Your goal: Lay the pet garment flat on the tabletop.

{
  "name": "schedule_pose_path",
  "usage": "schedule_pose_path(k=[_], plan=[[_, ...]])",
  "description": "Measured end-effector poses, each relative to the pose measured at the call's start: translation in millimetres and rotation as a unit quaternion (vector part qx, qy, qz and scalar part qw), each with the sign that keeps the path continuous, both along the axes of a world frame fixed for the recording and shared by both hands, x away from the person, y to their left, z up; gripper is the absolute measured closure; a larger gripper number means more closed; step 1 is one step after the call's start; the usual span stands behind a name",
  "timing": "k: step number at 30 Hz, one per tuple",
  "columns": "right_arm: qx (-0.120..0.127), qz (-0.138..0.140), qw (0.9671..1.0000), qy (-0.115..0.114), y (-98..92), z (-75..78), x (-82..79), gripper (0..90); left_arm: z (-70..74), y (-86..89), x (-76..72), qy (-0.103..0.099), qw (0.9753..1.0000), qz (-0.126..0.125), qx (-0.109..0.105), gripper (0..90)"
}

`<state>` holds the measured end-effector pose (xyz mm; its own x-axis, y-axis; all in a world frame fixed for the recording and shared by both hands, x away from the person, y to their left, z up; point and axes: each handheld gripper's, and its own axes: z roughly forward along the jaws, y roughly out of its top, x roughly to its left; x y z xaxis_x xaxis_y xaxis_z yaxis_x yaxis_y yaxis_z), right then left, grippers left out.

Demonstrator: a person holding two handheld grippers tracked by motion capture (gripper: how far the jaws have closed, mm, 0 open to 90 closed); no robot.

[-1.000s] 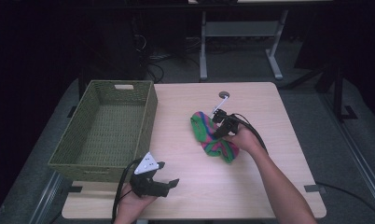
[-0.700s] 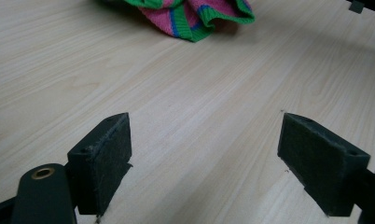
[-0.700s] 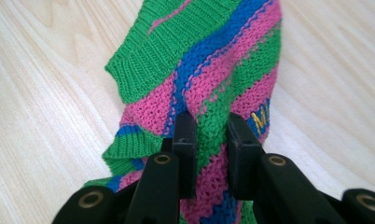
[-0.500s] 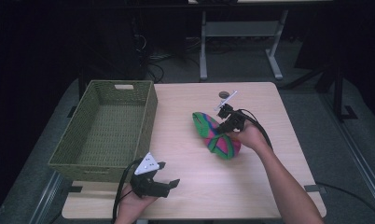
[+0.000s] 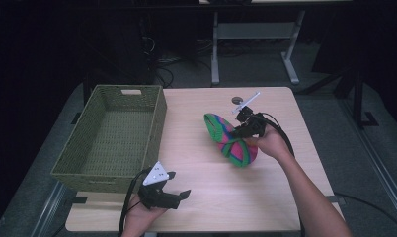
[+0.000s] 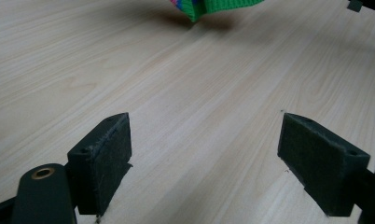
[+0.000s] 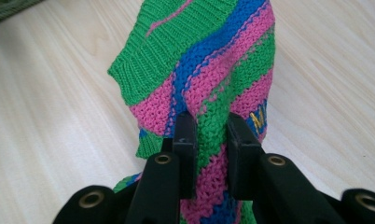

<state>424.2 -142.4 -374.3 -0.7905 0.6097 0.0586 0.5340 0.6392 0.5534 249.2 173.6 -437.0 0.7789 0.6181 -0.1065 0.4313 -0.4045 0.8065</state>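
Note:
A knitted garment [image 5: 229,139] striped in green, pink and blue hangs lifted over the middle of the table. My right gripper [image 5: 245,129] is shut on a fold of it; the right gripper view shows the striped knit [image 7: 209,70] pinched between the two jaws, with a ribbed green hem at the top. My left gripper [image 5: 179,191] rests low near the table's front edge, left of centre, open with nothing between its pads [image 6: 104,156]. In the left gripper view a green corner of the garment [image 6: 209,7] hangs far ahead.
A green woven basket [image 5: 112,138] stands on the left part of the table, with nothing in it. A small dark round disc [image 5: 236,100] lies near the table's far edge behind the garment. Bare wood [image 5: 221,192] stretches between the two grippers.
My right gripper has lifted the garment and moved it slightly right and up, so it hangs more stretched out. The left gripper has stayed where it was.

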Motion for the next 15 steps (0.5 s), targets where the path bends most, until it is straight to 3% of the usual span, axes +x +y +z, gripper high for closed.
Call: schedule_pose_path(k=[15], plan=[[0.028, 0.01, 0.9993, -0.025, -13.7, 25.1, -25.5, 76.2, -0.2, -0.3, -0.3, -0.002, 1.0, 0.0, 0.003, 17.0]])
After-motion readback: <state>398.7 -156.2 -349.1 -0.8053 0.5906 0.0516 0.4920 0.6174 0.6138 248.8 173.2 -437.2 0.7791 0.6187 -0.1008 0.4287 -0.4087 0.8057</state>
